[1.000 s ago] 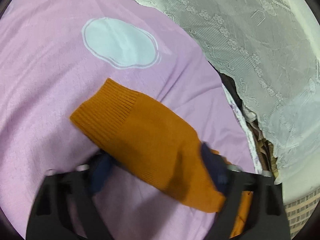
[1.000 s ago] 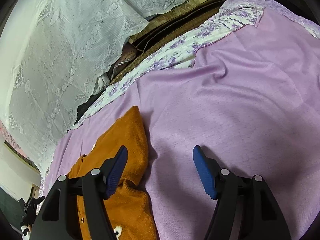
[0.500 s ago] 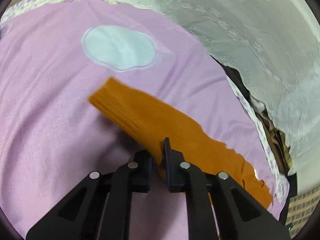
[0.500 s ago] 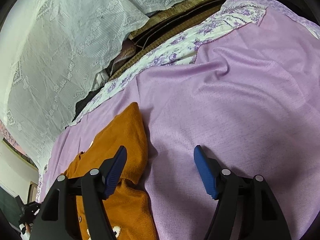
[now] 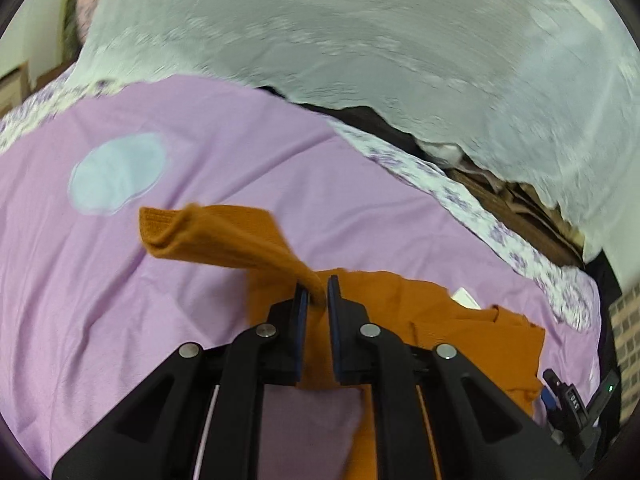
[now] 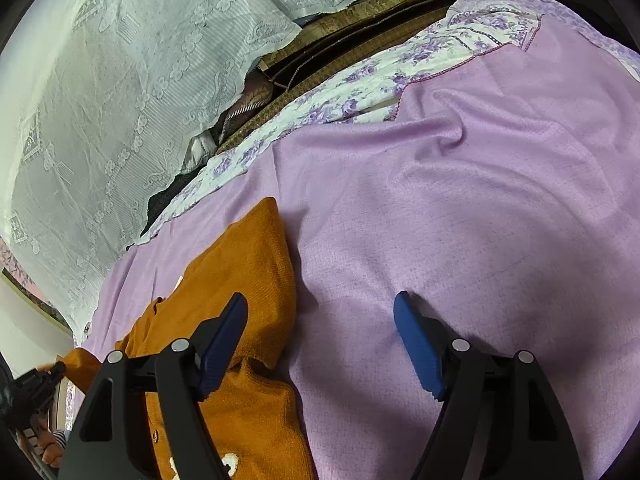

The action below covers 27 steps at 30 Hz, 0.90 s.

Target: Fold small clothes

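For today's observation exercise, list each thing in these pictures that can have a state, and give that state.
left gripper: shut on the sleeve
sleeve: pinched, lifted off the sheet
orange cardigan: lying partly spread on the sheet
right gripper: open, nothing between its fingers
purple sheet: spread out, lightly wrinkled

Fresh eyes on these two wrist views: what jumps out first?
The orange knitted cardigan on the lilac bedsheet, its ribbed sleeve pinched in the shut left tongs and raised off the sheet. In the right view, the right tongs stand open, one blue pad over the cardigan's edge. A white lace cloth hangs behind the bed.
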Tool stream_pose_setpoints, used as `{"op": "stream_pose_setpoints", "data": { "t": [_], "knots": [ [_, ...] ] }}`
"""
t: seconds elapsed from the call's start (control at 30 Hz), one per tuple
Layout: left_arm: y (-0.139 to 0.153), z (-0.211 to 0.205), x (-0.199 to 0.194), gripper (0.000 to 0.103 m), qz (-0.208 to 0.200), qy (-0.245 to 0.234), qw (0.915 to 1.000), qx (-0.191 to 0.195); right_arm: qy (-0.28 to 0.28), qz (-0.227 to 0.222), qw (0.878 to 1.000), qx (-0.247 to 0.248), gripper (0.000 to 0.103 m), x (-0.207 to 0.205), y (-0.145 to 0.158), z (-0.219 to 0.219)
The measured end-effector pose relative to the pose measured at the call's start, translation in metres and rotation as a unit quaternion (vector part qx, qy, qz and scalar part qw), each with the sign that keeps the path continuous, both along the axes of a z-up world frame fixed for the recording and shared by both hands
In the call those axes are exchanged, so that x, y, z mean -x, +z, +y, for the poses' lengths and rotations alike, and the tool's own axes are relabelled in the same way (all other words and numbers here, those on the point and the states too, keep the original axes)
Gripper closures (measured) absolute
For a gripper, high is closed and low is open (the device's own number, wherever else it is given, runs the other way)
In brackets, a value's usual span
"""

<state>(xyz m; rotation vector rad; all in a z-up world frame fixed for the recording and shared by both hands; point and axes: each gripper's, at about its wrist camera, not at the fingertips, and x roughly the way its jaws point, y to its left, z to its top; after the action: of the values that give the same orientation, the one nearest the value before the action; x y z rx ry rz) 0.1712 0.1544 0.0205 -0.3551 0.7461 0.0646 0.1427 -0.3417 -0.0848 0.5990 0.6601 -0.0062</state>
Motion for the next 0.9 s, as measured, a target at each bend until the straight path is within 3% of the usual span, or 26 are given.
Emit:
{"op": "stream_pose_setpoints", "data": {
  "t": [0.17,0.37,0.4,0.43,0.47,0.5,0.6,0.67,0.77,0.9],
  "knots": [
    [0.012,-0.040,-0.004,0.094,-0.010,-0.034,0.9992,-0.018,0.003,0.002,1.000,0.004,0.024,-0.003,0.000,0.001],
    [0.008,-0.063,-0.009,0.093,0.000,-0.036,0.9980,-0.052,0.003,0.003,1.000,0.003,0.023,-0.003,0.001,0.001],
    [0.004,-0.062,-0.011,0.084,0.009,-0.026,0.9980,-0.057,0.003,0.003,1.000,0.003,0.023,-0.003,0.001,0.001],
    [0.000,-0.060,-0.012,0.067,0.019,-0.014,0.9977,-0.064,0.004,0.003,1.000,0.004,0.022,-0.003,0.000,0.001],
    [-0.004,-0.059,-0.013,0.060,0.023,-0.001,0.9971,-0.073,0.004,0.003,1.000,0.004,0.022,-0.004,0.001,0.002],
    [-0.007,-0.059,-0.014,0.055,0.022,0.009,0.9964,-0.082,0.004,0.004,1.000,0.005,0.022,-0.004,0.001,0.002],
    [-0.016,-0.074,-0.017,0.055,0.030,-0.011,0.9922,-0.120,0.005,0.004,1.000,0.006,0.021,-0.005,0.001,0.003],
    [-0.027,-0.096,-0.017,0.055,0.039,-0.048,0.9846,-0.164,0.005,0.004,1.000,0.006,0.021,-0.005,0.001,0.003],
    [-0.046,-0.126,-0.013,0.055,0.038,-0.084,0.9632,-0.252,0.005,0.004,1.000,0.006,0.021,-0.005,0.001,0.002],
    [-0.068,-0.149,-0.009,0.054,0.038,-0.129,0.9386,-0.318,0.006,0.005,1.000,0.008,0.020,-0.006,0.001,0.004]
  ]
}}
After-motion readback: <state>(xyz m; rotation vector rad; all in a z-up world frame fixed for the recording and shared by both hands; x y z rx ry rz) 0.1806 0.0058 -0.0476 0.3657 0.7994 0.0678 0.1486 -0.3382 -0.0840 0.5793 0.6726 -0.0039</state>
